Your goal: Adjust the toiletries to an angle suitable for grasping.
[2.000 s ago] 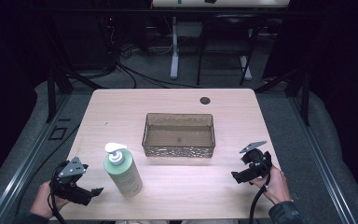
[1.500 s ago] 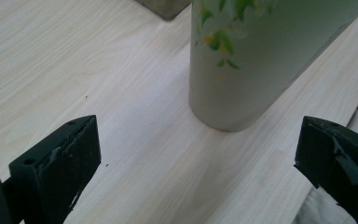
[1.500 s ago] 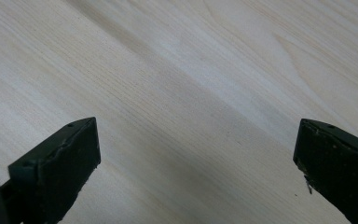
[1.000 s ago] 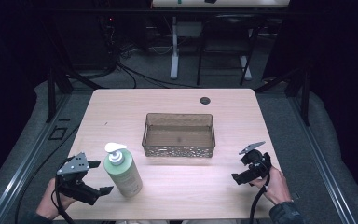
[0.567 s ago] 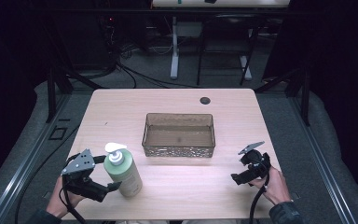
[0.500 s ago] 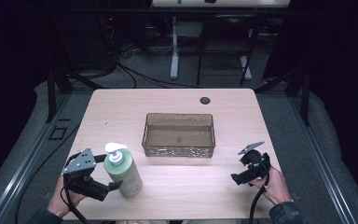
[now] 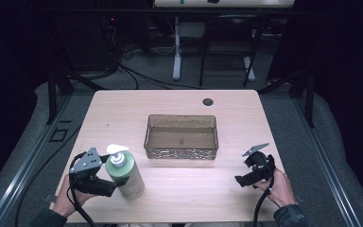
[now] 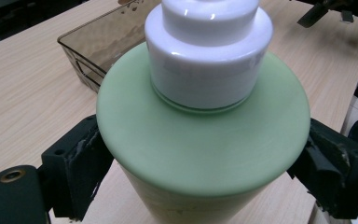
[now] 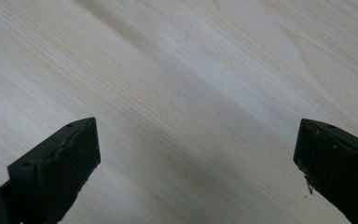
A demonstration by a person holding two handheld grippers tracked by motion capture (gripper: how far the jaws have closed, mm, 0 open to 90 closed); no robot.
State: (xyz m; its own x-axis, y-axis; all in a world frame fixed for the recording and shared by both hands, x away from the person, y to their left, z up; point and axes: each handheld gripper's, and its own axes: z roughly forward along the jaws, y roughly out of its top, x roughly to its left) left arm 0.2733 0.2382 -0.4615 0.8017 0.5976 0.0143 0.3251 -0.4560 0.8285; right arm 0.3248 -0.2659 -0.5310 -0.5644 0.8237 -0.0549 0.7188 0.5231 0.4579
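Wooden table [image 7: 179, 198]: light top, small dark round spot near far edge. Brown see-through tray [image 7: 181, 137] was noted at table centre, apart from both grippers. Green pump bottle [image 7: 125, 174], white pump head, was found upright at front-left of table, near the tray's front-left corner. Left gripper [image 7: 111, 187]: jaws were seen set either side of bottle body, pads touching it, i.e. clenched on the bottle. Right gripper [image 7: 240, 180]: jaws were spread wide over bare wood at front-right, nothing held.
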